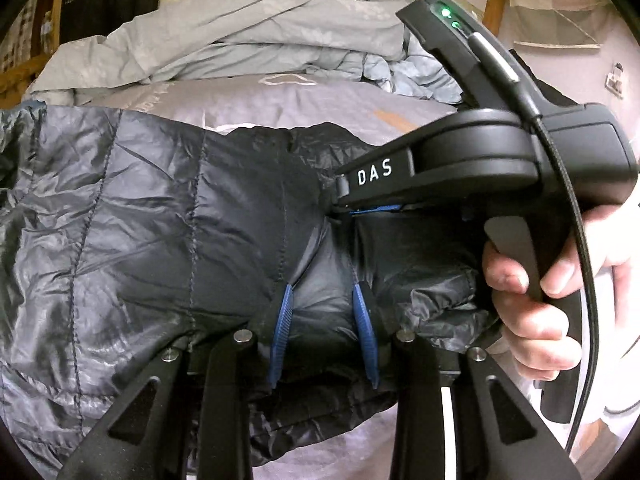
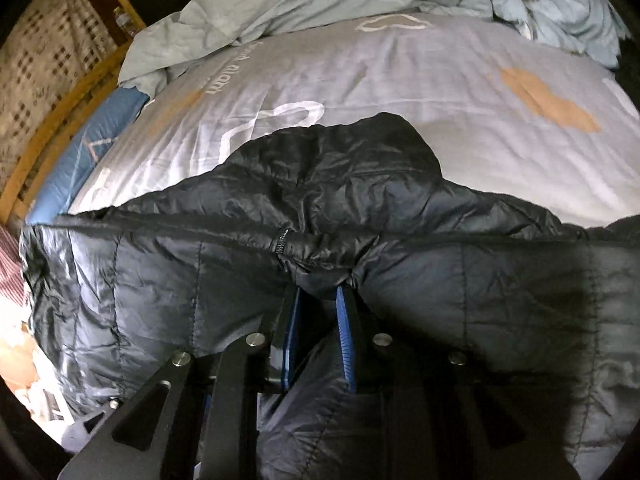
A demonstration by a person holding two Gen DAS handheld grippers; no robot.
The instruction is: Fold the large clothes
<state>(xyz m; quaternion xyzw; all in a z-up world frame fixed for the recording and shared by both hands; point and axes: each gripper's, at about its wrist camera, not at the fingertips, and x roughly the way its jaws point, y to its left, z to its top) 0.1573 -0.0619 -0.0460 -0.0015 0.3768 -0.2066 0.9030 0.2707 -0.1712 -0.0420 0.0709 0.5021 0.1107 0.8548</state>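
Observation:
A dark, shiny quilted puffer jacket (image 1: pixel 160 208) lies spread across the bed, with its collar end bunched toward the far side (image 2: pixel 360 152). My left gripper (image 1: pixel 322 292) is shut on a puffy fold of the jacket, the fabric bulging between its blue pads (image 1: pixel 282 320). My right gripper (image 2: pixel 318 292) pinches a gathered ridge of the jacket just below a zipper end (image 2: pixel 282 240). In the left wrist view the right gripper (image 1: pixel 340 204) comes in from the right, with its tip nipped on the jacket above my left one. A person's hand (image 1: pixel 532 304) holds its handle.
The jacket rests on a lilac-grey bed sheet (image 2: pixel 400 80) with cloud prints. A crumpled grey-blue duvet (image 1: pixel 260 32) is heaped at the far end. A wooden bed frame (image 2: pixel 60 120) and a blue mattress edge (image 2: pixel 92 148) run along the left.

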